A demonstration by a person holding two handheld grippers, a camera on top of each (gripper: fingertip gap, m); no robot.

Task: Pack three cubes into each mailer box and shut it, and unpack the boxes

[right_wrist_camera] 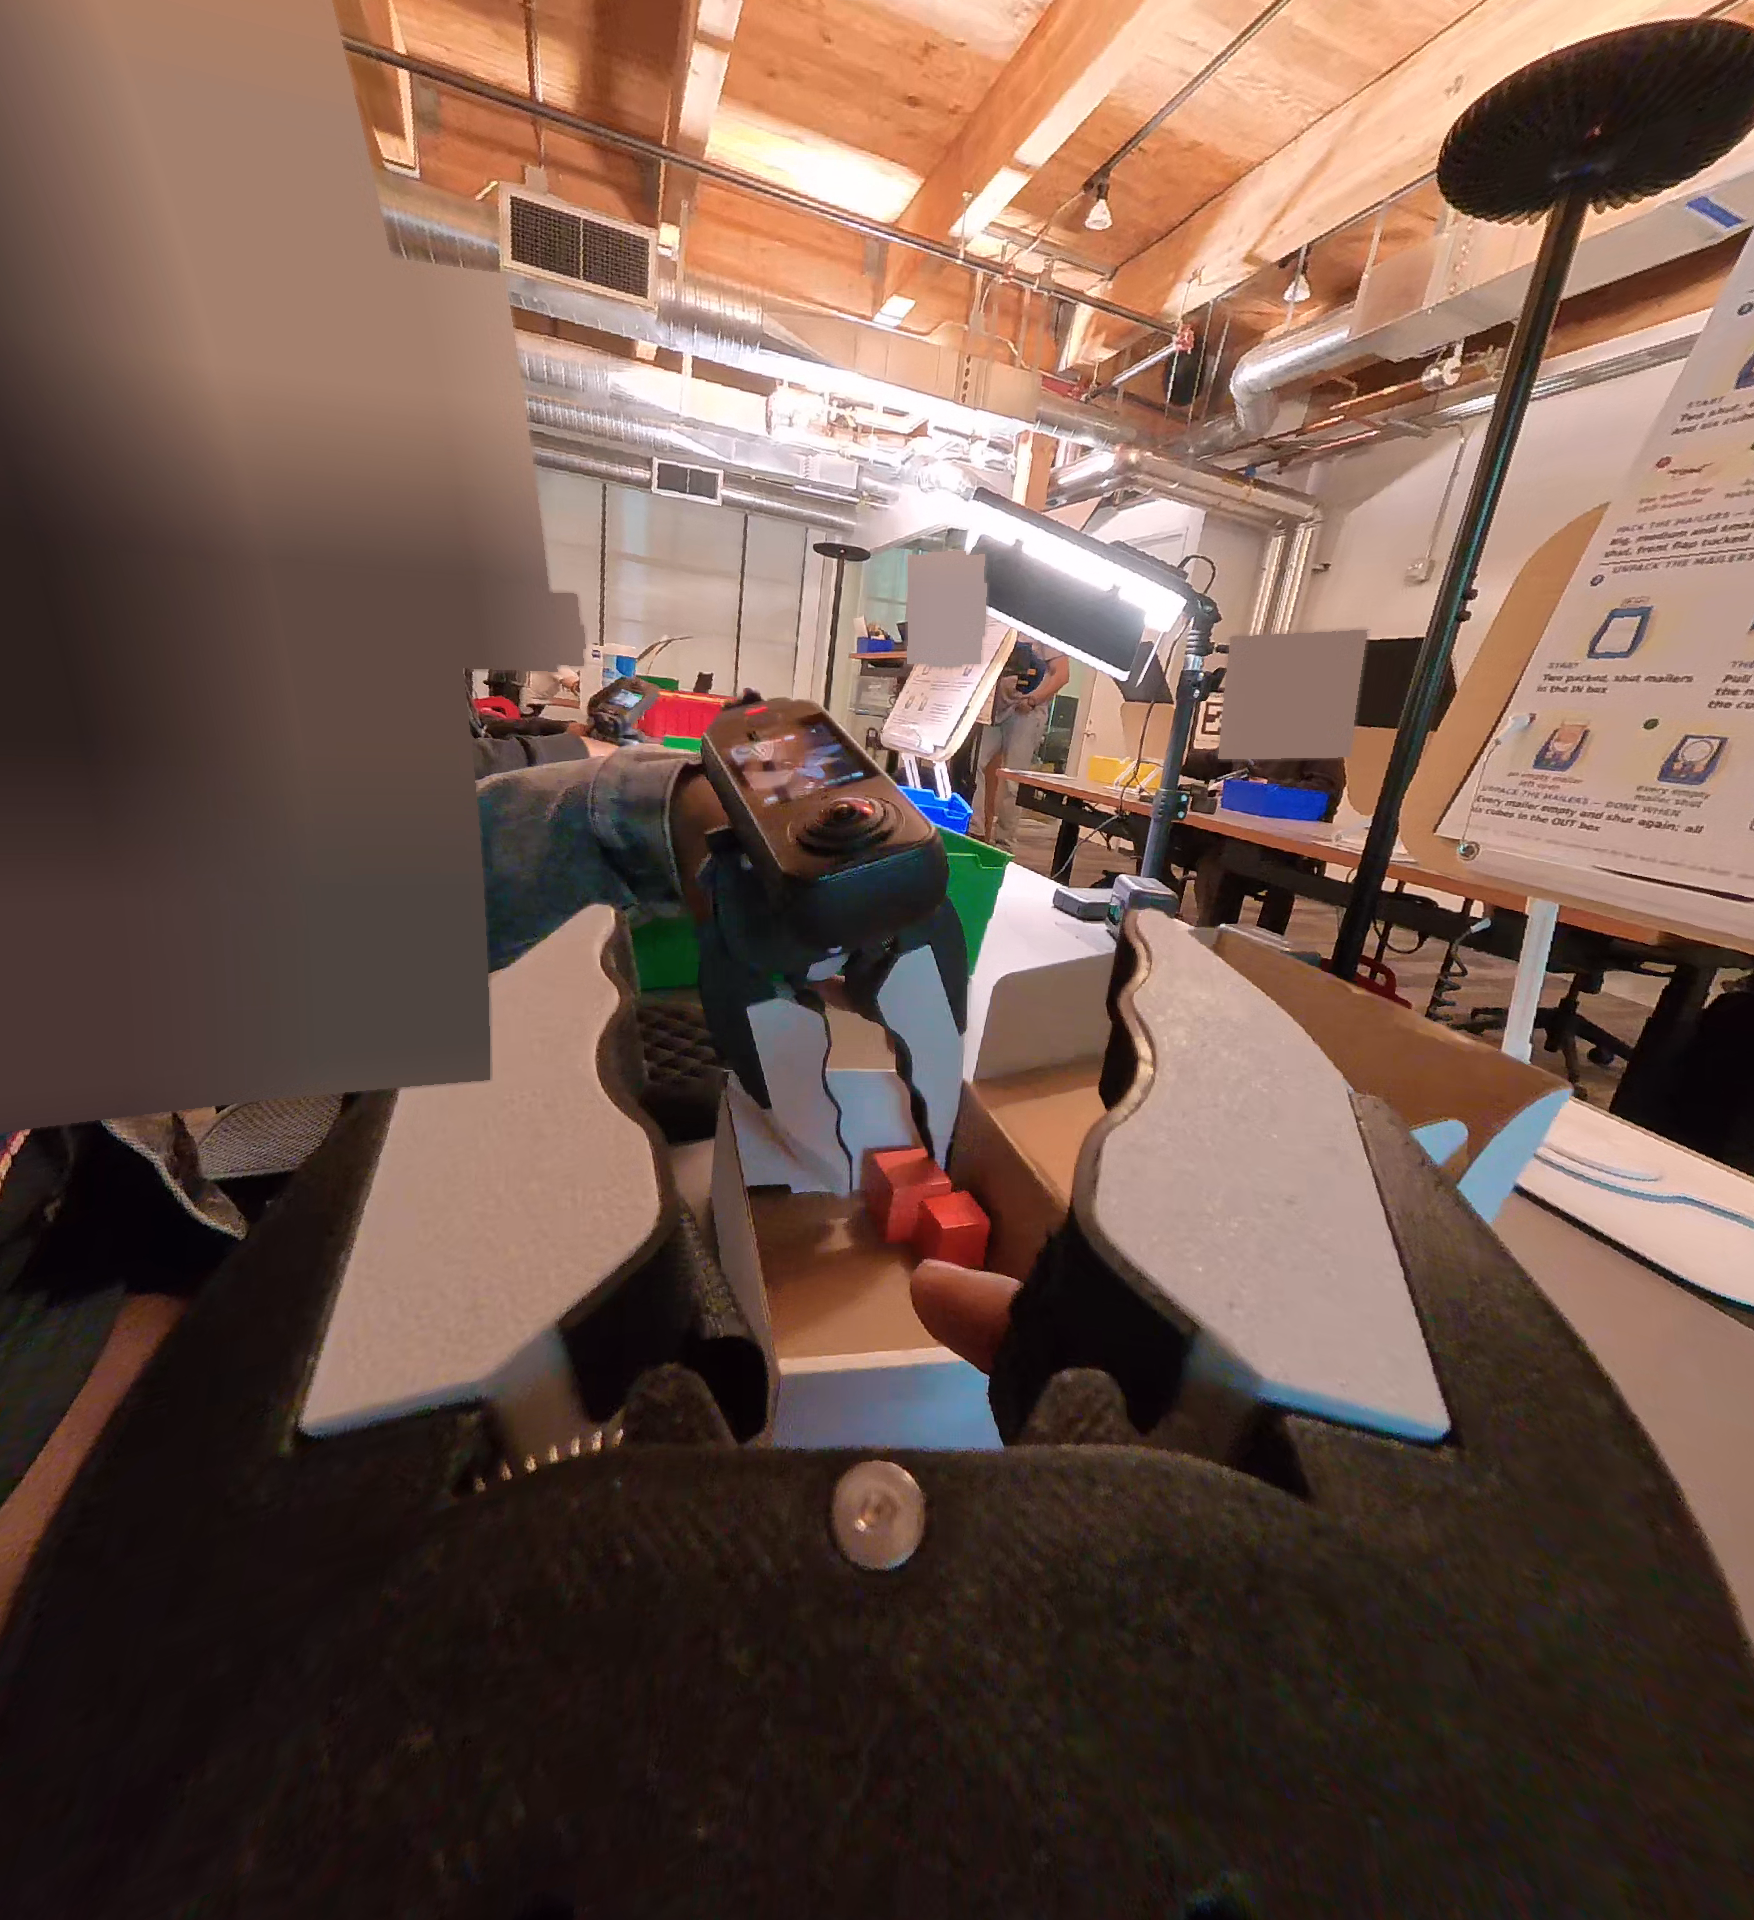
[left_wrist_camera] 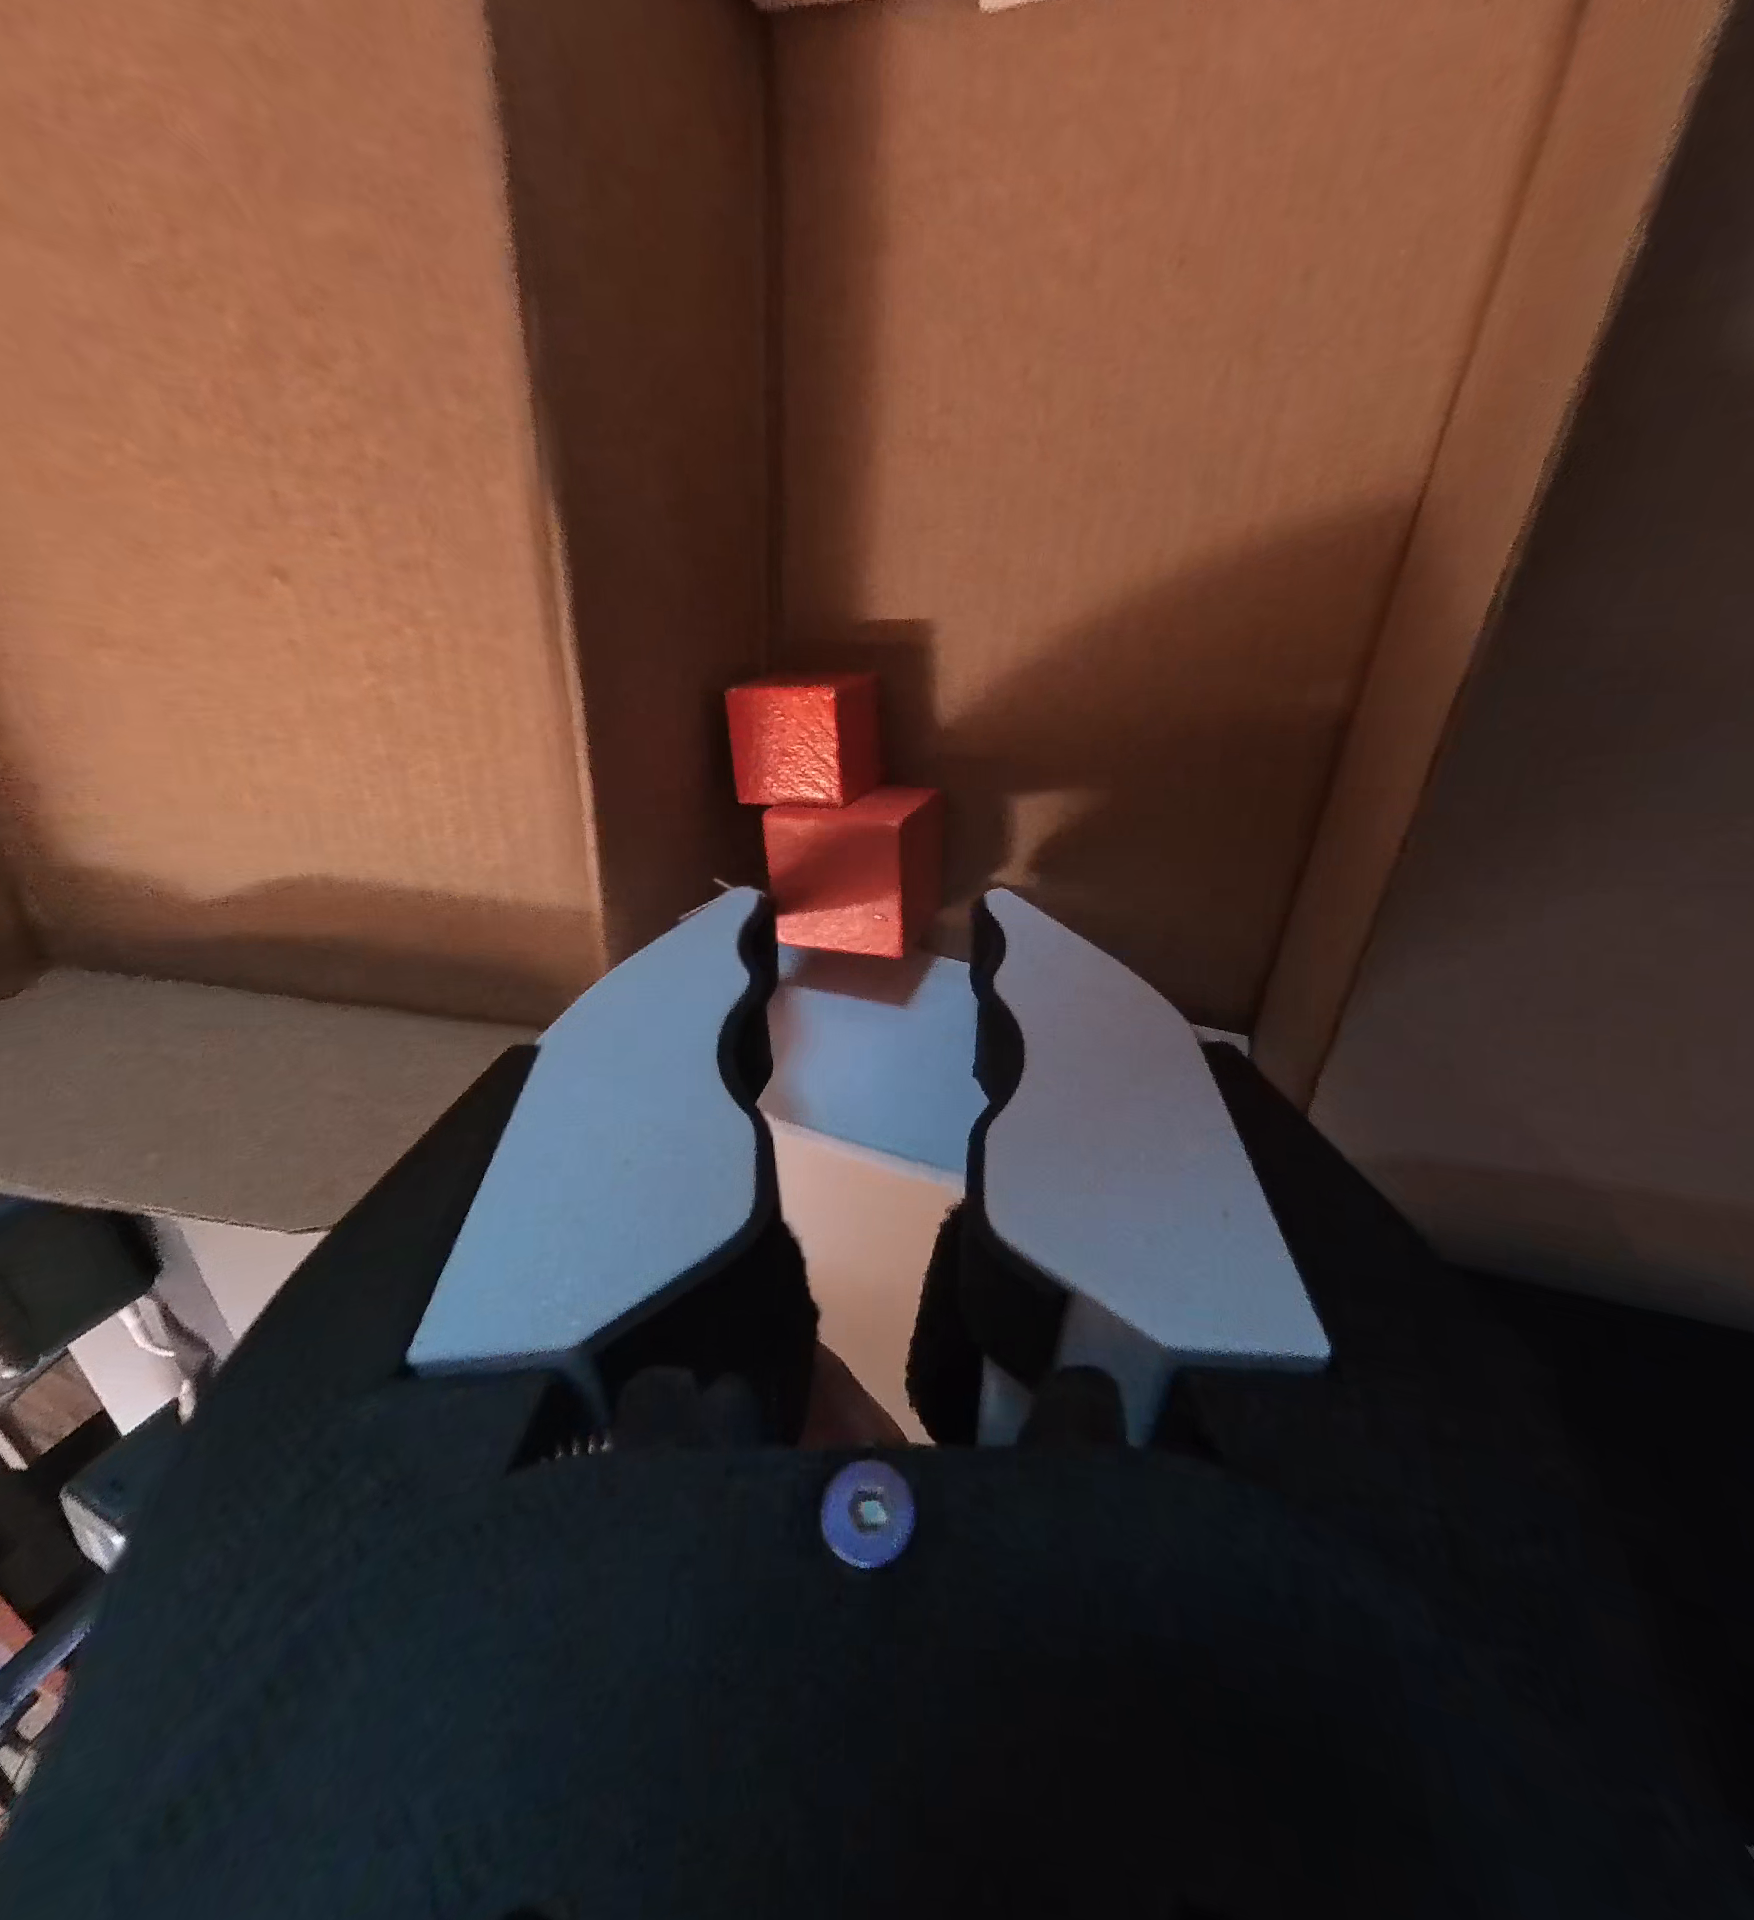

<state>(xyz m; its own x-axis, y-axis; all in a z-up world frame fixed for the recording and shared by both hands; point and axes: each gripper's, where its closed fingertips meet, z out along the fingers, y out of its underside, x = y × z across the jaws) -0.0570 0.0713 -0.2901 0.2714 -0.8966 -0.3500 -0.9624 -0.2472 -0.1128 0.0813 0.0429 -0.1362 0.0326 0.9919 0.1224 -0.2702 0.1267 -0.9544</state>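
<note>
With 2 red cubes tucked in the mailer box's far corner, the left gripper, half-open and empty, should straddle the nearer cube squarely, while the right gripper waits wide open, holding nothing.

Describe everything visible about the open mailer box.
The mailer box is cardboard, brown inside, white outside, lid open. Its walls stand upright, and it appears to be held up off the table. Two red cubes lie touching in one corner. The left tool reaches in, open; the right tool straddles the near wall, open.
</note>
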